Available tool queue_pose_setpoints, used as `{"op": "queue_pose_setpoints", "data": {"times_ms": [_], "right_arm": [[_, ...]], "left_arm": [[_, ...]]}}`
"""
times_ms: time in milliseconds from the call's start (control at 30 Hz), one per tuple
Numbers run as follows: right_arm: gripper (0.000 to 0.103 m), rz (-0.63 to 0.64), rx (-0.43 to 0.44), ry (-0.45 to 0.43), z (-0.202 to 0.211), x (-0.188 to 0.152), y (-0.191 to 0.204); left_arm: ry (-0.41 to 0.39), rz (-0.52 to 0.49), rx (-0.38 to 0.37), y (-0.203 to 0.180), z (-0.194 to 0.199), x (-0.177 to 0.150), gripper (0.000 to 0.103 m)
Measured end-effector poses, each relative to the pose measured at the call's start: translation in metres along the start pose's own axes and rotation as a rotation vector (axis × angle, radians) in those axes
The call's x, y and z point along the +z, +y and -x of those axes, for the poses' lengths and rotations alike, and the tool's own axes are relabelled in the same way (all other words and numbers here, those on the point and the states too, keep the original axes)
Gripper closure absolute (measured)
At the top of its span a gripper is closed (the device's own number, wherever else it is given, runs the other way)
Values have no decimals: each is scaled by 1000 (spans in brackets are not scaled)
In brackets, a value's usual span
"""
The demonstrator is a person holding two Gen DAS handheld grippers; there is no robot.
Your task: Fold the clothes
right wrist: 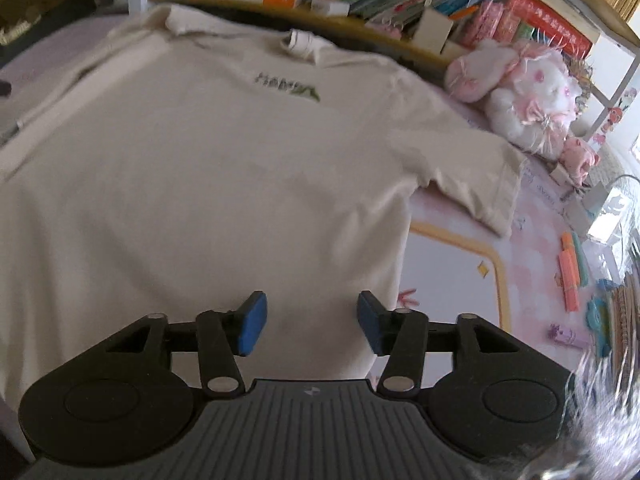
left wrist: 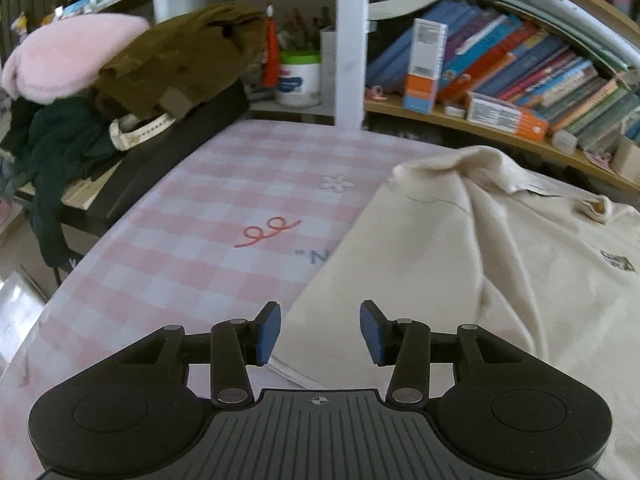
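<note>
A cream polo shirt (right wrist: 208,168) with a small green chest logo lies spread on a pink checked bed cover (left wrist: 208,216). Its collar lies toward the bookshelf and one short sleeve (right wrist: 476,176) reaches out to the right. In the left wrist view the shirt (left wrist: 460,264) fills the right half, its left side bunched in folds near the collar. My left gripper (left wrist: 320,332) hangs open above the shirt's lower left edge, nothing between its blue pads. My right gripper (right wrist: 312,326) stands open over the shirt's lower right part, also holding nothing.
A pile of clothes, brown (left wrist: 180,60), pink and dark green, lies on a bench left of the bed. Bookshelves (left wrist: 500,72) packed with books run along the far side. Pink plush toys (right wrist: 528,92) and small items (right wrist: 570,272) sit to the right of the shirt.
</note>
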State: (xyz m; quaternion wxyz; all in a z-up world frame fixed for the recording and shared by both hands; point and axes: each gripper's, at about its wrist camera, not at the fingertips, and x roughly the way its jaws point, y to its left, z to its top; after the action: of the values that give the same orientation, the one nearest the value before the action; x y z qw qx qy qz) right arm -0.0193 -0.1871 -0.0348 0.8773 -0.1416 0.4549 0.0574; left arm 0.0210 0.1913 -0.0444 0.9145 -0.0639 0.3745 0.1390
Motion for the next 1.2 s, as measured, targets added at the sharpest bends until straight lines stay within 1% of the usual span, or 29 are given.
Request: {"op": "queue_pose_setpoints", "data": {"times_ms": [67,167,200,267,333,367,400,433,467,567,633,767,833,933,1033,1100,1133,1200], "right_arm": [[47,-36,-5,0,0,-2,0],[42,-101,-6,8,-1,-5,-5],[41,-115,-8,10,-1,-5,-7],[38,-127,-19,14,-1,-5,-7],[36,-131,-34,18,-1,-5,-5],[35,-133,-39,20,-2,-4,-5],[35,-138,-42,23,-2,-4,-5],[34,-145,-44,26,-3,-4,-5],[34,-153,-46,28,-3,-4,-5],[33,-172,-52,33,-3,-4,-5],[33,-178,-58,37,-3,-4,-4],[33,-167,-72,49,-4,-2,0],[32,-163,-79,53,-4,-1,2],[32,-164,-88,58,-5,-1,2],[32,-162,-92,66,-6,0,1],[32,-157,-92,68,-6,0,0],[31,-155,-92,67,-7,0,0],[29,-156,-92,66,-8,-1,-2]], "left_arm": [[12,13,2,4,-8,-2,59],[50,-3,15,4,-17,-5,59],[52,-15,28,2,-19,-7,60],[49,-34,43,1,-21,-10,64],[42,-35,31,3,-21,-10,85],[46,-35,21,5,-22,-9,92],[60,-34,3,10,-24,-7,93],[78,-20,-23,17,-27,-4,94],[80,-5,-27,25,-31,1,94],[19,1,48,47,-46,31,94],[-24,-15,73,55,-60,57,94],[-82,-69,144,58,-85,98,94],[-97,-76,173,60,-97,113,94],[-96,-84,180,61,-110,120,94],[-65,-111,188,57,-123,119,94],[-46,-107,193,57,-129,117,93],[-35,-95,192,60,-131,116,92],[3,-60,185,66,-134,117,85]]}}
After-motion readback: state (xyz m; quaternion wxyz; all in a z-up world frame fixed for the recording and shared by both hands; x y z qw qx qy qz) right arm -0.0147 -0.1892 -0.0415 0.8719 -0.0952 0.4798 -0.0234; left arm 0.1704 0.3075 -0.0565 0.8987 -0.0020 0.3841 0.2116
